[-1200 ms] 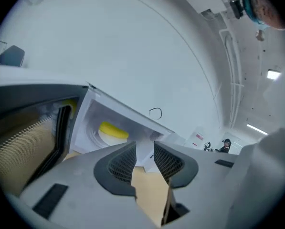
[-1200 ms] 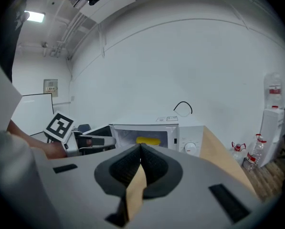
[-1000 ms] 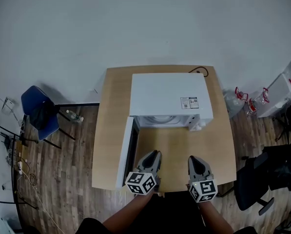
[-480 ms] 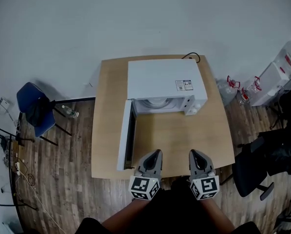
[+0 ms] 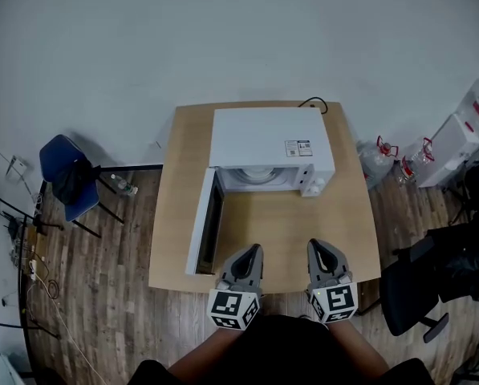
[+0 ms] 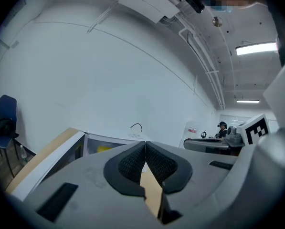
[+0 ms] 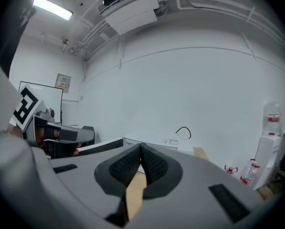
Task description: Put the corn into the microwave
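Observation:
The white microwave (image 5: 271,143) stands at the back of the wooden table (image 5: 295,231) with its door (image 5: 203,223) swung open to the left. In the left gripper view a yellow thing, probably the corn (image 6: 104,148), lies inside the cavity. The head view shows only a pale turntable there. My left gripper (image 5: 251,251) (image 6: 145,144) is shut and holds nothing, over the table's front edge. My right gripper (image 5: 319,247) (image 7: 141,147) hangs beside it, also shut and holding nothing. Both point toward the microwave (image 7: 156,142), well short of it.
A blue chair (image 5: 62,179) stands left of the table and a black office chair (image 5: 416,295) at the right front. Water bottles (image 5: 383,155) and a white box (image 5: 456,147) sit on the floor at the right. A black cable (image 5: 313,103) runs behind the microwave.
Both grippers have drawn back from over the table toward its front edge and risen a little. The microwave door stays open.

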`<state>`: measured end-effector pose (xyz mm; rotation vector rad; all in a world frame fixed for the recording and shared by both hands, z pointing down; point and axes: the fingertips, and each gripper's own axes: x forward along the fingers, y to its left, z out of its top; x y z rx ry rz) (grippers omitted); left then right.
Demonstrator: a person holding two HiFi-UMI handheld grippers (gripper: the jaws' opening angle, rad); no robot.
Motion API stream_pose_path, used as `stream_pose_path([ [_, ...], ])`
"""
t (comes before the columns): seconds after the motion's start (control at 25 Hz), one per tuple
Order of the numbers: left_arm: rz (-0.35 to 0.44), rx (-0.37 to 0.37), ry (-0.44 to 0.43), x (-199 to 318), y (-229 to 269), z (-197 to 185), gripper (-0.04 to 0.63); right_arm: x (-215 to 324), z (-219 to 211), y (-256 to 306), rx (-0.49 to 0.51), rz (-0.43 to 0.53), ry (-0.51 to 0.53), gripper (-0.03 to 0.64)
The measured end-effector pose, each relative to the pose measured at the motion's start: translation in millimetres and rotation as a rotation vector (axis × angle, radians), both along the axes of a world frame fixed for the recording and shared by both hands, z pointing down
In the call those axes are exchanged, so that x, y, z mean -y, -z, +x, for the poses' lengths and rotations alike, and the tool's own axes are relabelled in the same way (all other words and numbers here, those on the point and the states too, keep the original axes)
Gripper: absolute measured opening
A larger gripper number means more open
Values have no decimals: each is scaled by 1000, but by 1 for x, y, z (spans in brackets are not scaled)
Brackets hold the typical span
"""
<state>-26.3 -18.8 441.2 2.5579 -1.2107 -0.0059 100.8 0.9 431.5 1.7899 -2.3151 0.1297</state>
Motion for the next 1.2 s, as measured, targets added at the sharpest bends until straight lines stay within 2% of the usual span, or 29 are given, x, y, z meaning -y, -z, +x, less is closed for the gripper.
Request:
stream_pose_path([
  [0.36,25,49,84,2,3,-18,14,-2,5,7,17,35,23,60],
  [1.2,50,61,77,16,7,-41,14,11,-9,7,16,50,-4,60],
])
